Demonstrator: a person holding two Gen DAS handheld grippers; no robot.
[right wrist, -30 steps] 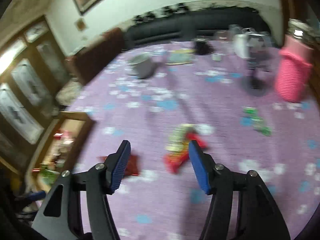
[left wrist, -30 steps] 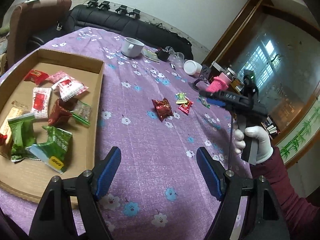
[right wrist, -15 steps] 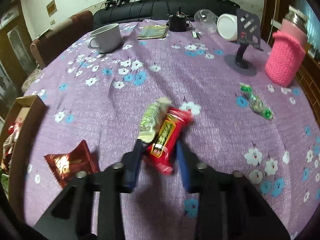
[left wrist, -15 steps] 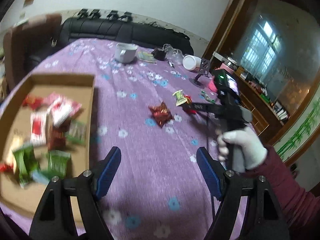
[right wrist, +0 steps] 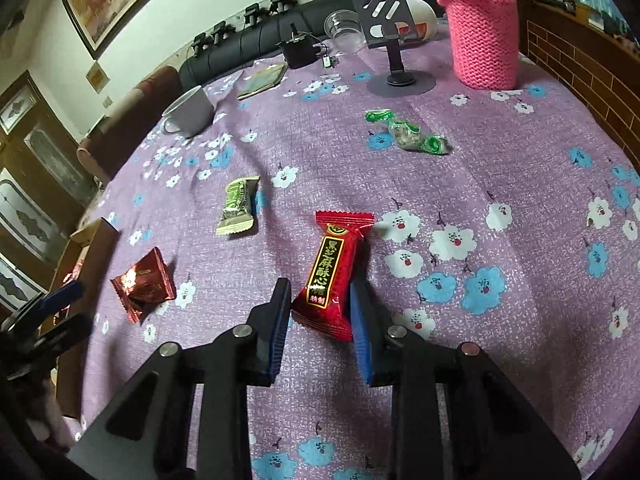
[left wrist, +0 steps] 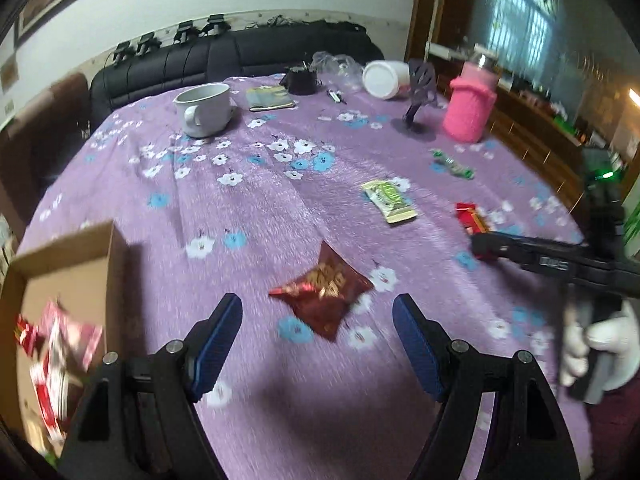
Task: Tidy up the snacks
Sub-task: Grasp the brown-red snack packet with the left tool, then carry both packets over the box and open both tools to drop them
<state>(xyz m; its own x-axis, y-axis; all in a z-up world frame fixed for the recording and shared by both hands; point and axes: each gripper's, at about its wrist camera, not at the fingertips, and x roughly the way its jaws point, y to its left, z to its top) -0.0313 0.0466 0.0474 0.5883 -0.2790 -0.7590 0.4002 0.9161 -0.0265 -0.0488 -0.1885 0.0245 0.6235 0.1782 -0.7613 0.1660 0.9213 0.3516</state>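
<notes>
Right tongs [right wrist: 318, 314] clamp only the tail of the red foil-wrapped snack bar [right wrist: 334, 270], so it may slip out in transit; left tongs [left wrist: 316, 344] spread wide, holding nothing.

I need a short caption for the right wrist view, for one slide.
Right gripper closes on a red snack bar on the purple floral tablecloth; three more snacks wait nearby.

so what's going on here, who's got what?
A person with two handheld grippers is sorting snacks off a purple floral tablecloth into a cardboard tray. The right gripper is shut on a red bar snack. The left gripper is open and empty, lined up on a dark red packet. A pale green packet and a green-twist candy lie loose.
</notes>
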